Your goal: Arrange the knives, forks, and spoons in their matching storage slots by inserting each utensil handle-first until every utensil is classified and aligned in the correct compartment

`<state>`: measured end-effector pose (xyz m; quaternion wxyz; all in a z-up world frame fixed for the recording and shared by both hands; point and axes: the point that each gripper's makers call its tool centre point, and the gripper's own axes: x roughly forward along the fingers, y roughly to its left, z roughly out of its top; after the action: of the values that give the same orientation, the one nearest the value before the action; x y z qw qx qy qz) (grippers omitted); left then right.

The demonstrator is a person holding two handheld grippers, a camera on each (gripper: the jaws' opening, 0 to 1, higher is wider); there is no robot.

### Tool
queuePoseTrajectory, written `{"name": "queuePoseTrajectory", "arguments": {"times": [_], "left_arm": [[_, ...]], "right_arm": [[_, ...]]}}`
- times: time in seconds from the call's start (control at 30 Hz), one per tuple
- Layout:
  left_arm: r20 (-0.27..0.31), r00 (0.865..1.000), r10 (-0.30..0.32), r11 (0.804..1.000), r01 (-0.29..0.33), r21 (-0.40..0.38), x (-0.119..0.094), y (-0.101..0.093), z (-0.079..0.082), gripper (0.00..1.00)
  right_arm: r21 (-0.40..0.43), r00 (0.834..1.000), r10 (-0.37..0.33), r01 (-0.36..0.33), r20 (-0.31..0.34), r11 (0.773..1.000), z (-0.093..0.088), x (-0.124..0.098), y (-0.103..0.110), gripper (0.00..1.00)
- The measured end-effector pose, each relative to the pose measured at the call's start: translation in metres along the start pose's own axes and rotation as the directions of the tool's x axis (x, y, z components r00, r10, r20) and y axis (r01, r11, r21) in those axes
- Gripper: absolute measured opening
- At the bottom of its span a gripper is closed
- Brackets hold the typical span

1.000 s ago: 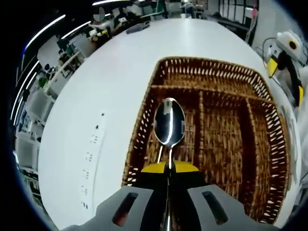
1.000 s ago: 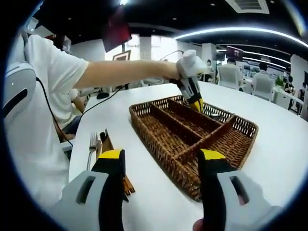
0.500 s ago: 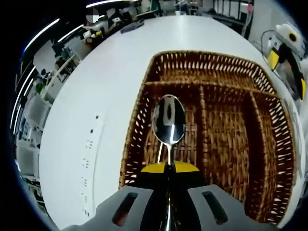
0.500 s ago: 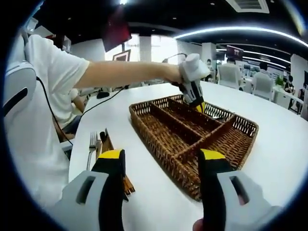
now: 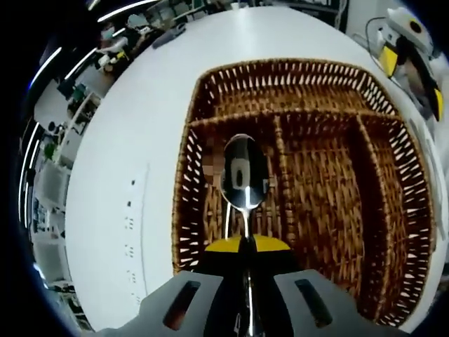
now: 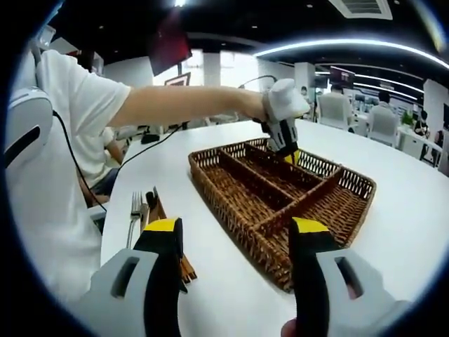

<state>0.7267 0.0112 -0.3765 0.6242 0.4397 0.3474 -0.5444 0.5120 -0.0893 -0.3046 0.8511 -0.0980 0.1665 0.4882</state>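
My left gripper (image 5: pixel 245 244) is shut on the handle of a steel spoon (image 5: pixel 244 172). The spoon's bowl points forward and hangs over the leftmost long slot of a brown wicker tray (image 5: pixel 181 210). In the right gripper view, the same left gripper (image 6: pixel 287 154), held by a person's outstretched arm, dips at the far side of the tray (image 6: pixel 228 210). My right gripper (image 6: pixel 237 242) stands open and holds nothing, close to the tray's near corner. A fork and wooden-handled utensils (image 6: pixel 144 210) lie on the white table to its left. The right gripper (image 5: pixel 412 81) appears beyond the tray's far right corner.
The tray has three long slots and one cross slot at its far end. It rests on a large round white table (image 5: pixel 119 154). A person in a white shirt (image 6: pixel 63 140) stands at the left. Office chairs and desks lie beyond the table.
The left gripper with the spoon has shifted slightly over the tray's left slot. The right gripper has stayed put and open.
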Motion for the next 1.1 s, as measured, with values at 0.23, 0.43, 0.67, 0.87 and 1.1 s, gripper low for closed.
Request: {"name": "queuePoseTrajectory", "arguments": {"times": [0.23,0.43,0.67,0.87,1.1], "left_arm": [[-0.013,1.0,-0.016,1.0,0.016,-0.002,0.001,-0.001,-0.003,0.03],[-0.004,1.0,-0.007,1.0,0.007,-0.027,0.001,0.0,-0.004,0.05],[0.002,1.0,-0.006,0.999,0.006,-0.036,-0.001,-0.002,-0.007,0.03],[-0.002,1.0,-0.008,0.998,0.008,-0.056,-0.004,-0.002,-0.012,0.05],[0.028,1.0,0.007,0.997,-0.005,-0.083,-0.011,-0.002,-0.01,0.06]], "right_arm": [[0.003,1.0,0.002,-0.002,-0.002,1.0,-0.002,0.001,0.0,0.63],[0.003,1.0,0.001,-0.001,-0.003,1.0,-0.003,0.002,-0.001,0.63],[0.003,1.0,0.003,-0.003,-0.001,1.0,-0.003,0.002,0.0,0.63],[0.004,1.0,0.002,-0.002,-0.001,1.0,-0.003,0.002,0.0,0.63],[0.004,1.0,0.003,-0.003,0.001,1.0,-0.002,0.002,0.001,0.63]]}}
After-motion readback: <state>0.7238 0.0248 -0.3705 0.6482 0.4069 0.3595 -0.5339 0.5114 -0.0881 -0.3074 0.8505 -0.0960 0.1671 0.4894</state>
